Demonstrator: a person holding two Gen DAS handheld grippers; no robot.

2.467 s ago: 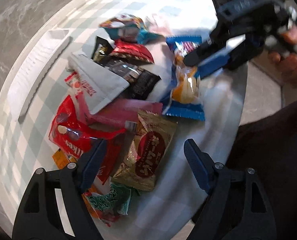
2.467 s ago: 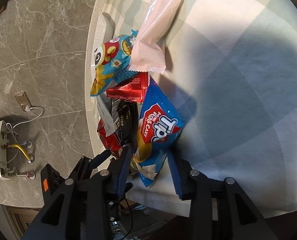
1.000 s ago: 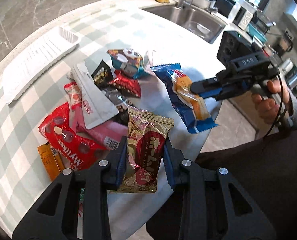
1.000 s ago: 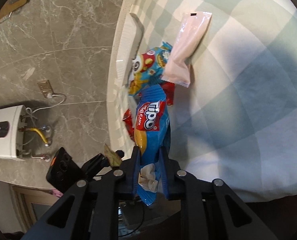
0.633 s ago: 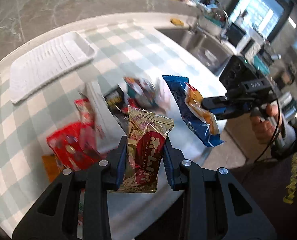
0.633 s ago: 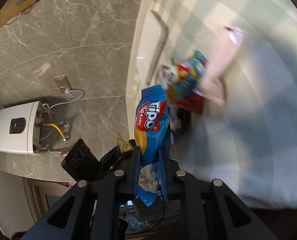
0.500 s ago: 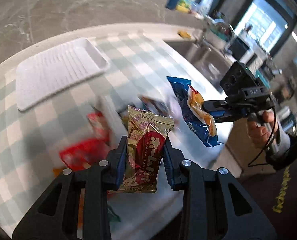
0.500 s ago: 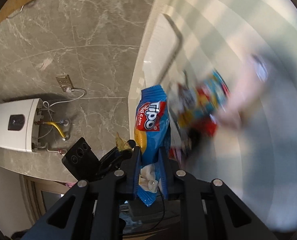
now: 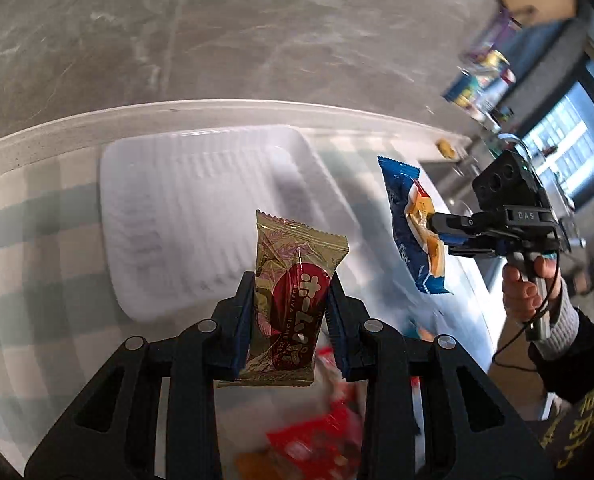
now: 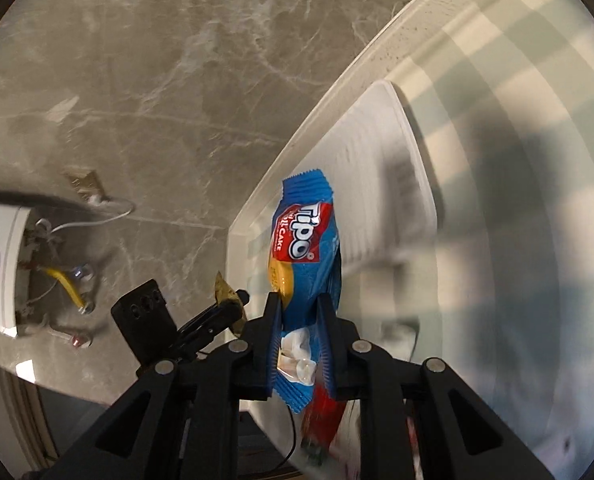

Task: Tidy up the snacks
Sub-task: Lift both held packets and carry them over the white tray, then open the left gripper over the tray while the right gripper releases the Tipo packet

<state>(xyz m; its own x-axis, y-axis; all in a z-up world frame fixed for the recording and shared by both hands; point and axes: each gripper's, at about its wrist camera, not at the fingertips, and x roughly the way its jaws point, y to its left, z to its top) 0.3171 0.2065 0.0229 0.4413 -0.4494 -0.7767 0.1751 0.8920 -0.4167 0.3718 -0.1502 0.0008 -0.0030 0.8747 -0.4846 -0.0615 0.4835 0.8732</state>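
My left gripper (image 9: pixel 289 292) is shut on a gold snack packet with a red oval label (image 9: pixel 288 308), held in the air just in front of a ribbed white tray (image 9: pixel 201 208). My right gripper (image 10: pixel 299 312) is shut on a blue Tipo roll cake packet (image 10: pixel 307 240), which hangs near the tray (image 10: pixel 381 184). In the left wrist view the right gripper (image 9: pixel 437 226) comes in from the right with the blue packet (image 9: pixel 411 232) in its jaws. The left gripper's tip (image 10: pixel 233 304) with a gold corner shows in the right wrist view.
The tray lies on a green-and-white checked tablecloth (image 9: pixel 29 216) by the table's far rim, with a grey marble floor (image 9: pixel 217 32) beyond. Blurred red and orange snack packets (image 9: pixel 317 440) lie below my left gripper. A person's hand and dark sleeve (image 9: pixel 537 300) are at right.
Both grippers have swung away from the snack pile towards the white tray, each carrying its packet. The tray now fills the middle of both views and the pile has slid to the bottom.
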